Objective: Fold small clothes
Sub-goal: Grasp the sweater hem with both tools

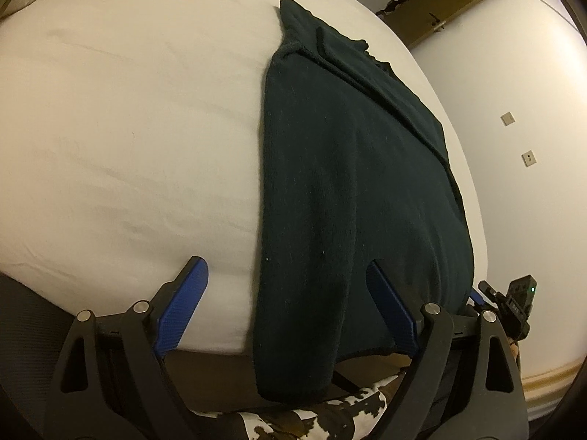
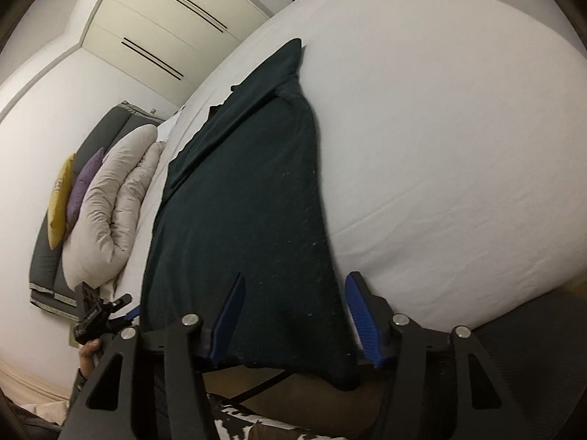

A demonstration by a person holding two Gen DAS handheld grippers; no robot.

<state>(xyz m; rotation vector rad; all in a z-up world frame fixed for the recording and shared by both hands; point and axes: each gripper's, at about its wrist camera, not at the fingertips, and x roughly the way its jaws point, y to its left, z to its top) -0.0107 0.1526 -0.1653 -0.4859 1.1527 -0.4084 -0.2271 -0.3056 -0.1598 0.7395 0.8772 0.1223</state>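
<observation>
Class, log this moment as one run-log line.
garment: dark green sweater on bed | left claw: open | right claw: open, astride hem

Both wrist views close, angled down over bed [image 1: 128,128] edge, sharing dark garment [image 1: 348,183]

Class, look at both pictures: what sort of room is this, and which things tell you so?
Most likely a bedroom: a wide bed with a white sheet, grey and purple pillows against a headboard, and cream built-in wardrobe doors.
</observation>
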